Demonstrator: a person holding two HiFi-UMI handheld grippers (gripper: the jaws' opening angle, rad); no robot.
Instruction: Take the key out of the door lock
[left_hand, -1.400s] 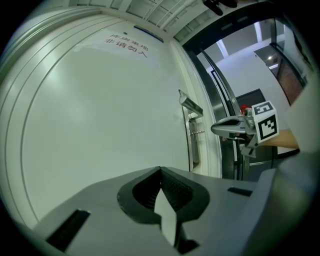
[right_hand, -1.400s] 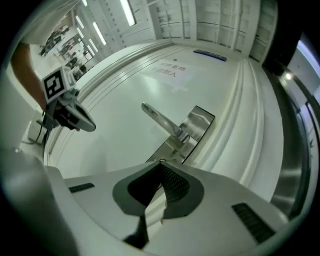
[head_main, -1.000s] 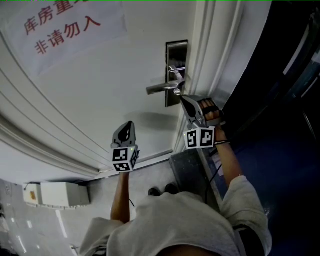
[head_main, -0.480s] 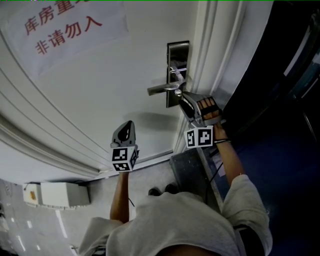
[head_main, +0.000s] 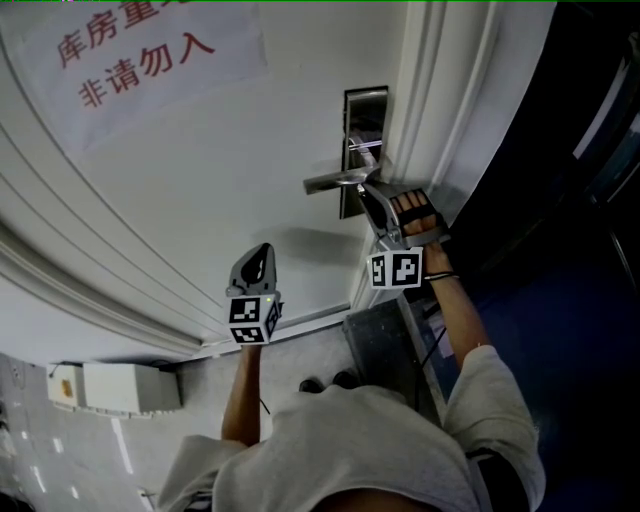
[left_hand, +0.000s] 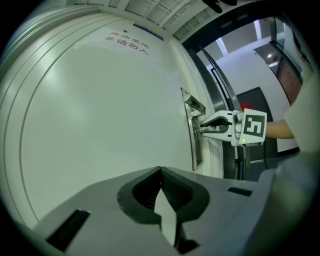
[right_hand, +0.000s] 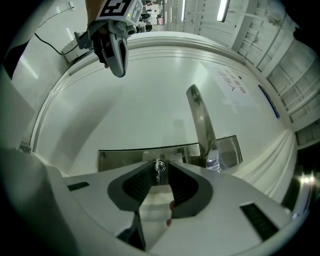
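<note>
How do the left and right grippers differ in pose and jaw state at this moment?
Jaws: the left gripper's are together and empty; the right gripper's are apart and closing, with the key between them.
Place: the right gripper is at the lock plate; the left gripper hangs lower, away from the lock, in front of the bare door.
Both point towards the door.
</note>
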